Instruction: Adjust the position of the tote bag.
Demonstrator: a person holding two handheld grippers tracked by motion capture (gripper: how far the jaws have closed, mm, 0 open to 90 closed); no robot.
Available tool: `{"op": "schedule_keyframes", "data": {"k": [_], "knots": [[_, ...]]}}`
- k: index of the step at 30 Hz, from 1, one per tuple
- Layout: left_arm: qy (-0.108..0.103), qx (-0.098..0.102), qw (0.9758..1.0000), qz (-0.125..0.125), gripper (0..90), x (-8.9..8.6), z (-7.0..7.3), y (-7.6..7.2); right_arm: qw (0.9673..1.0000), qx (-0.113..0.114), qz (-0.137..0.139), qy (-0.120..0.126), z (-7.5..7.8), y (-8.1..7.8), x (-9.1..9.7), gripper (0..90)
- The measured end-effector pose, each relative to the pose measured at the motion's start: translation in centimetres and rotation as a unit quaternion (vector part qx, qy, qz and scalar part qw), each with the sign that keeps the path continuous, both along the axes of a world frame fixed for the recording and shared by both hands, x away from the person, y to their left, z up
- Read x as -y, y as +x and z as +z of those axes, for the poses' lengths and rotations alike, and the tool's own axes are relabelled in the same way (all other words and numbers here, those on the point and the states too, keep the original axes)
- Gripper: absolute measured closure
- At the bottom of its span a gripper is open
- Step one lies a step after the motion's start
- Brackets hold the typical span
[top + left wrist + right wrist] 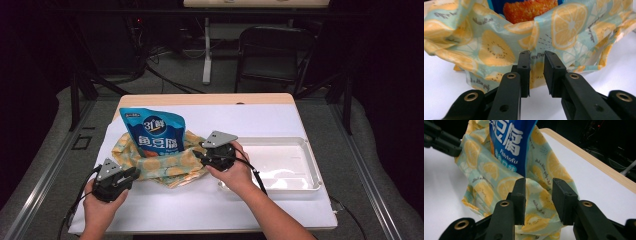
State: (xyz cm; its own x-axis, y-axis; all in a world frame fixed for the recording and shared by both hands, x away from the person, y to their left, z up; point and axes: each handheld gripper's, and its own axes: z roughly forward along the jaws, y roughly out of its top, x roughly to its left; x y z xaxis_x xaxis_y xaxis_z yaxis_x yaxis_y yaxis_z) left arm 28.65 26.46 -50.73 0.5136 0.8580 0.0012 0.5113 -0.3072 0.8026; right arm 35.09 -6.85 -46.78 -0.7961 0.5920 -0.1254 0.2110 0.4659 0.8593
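A blue snack pouch [155,132] stands upright inside a lemon-print cloth bag [170,165] on the white table. My left gripper [133,173] sits at the bag's front left corner. In the left gripper view its jaws [537,56] stand a little apart, with the cloth [494,50] just beyond the tips and nothing pinched. The pouch's orange picture [529,10] peeks over the bag's rim. My right gripper [198,153] is at the bag's right side. In the right gripper view it [539,183] is open, over the cloth [484,185] and in front of the pouch [511,137].
A shallow white tray [305,150] lies on the table to the right of the bag, beside the right hand. The table's wooden far edge [210,99] lies behind the bag. A dark chair [272,50] stands on the floor beyond.
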Motion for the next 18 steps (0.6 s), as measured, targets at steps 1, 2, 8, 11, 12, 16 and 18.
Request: {"op": "schedule_keyframes", "data": {"k": [1, 2, 8, 11, 12, 16, 18], "knots": [[-0.007, 0.002, 1.0, 0.004, 73.5, -0.2, 0.2, 0.0, 1.0, -0.002, 0.004, 0.002, -0.3, -0.3, -0.2, 63.7], [-0.007, 0.002, 1.0, 0.004, 72.9, -0.2, 0.2, 0.0, 1.0, -0.002, 0.004, 0.002, -0.3, -0.3, -0.2, 63.7], [-0.04, 0.01, 0.9989, 0.021, 70.3, -1.2, 1.4, 0.1, 0.9999, -0.01, 0.011, -0.001, -1.4, -0.4, -0.7, 61.4], [-0.054, 0.021, 0.9975, 0.042, 66.3, -2.2, 2.3, 0.3, 0.9997, -0.02, 0.015, 0.004, -2.2, -0.3, -1.2, 60.1], [-0.054, 0.021, 0.9975, 0.042, 65.2, -2.2, 2.3, 0.3, 0.9997, -0.02, 0.015, 0.004, -2.2, -0.3, -1.2, 60.1], [-0.027, 0.041, 0.9971, 0.058, 60.4, -2.7, 3.6, 0.7, 0.9994, -0.027, 0.019, -0.002, -2.8, -0.4, -1.5, 58.3], [-0.008, 0.056, 0.9964, 0.063, 57.9, -2.5, 4.5, 1.3, 0.9993, -0.029, 0.021, -0.009, -3.2, -0.3, -1.8, 58.0]]}}
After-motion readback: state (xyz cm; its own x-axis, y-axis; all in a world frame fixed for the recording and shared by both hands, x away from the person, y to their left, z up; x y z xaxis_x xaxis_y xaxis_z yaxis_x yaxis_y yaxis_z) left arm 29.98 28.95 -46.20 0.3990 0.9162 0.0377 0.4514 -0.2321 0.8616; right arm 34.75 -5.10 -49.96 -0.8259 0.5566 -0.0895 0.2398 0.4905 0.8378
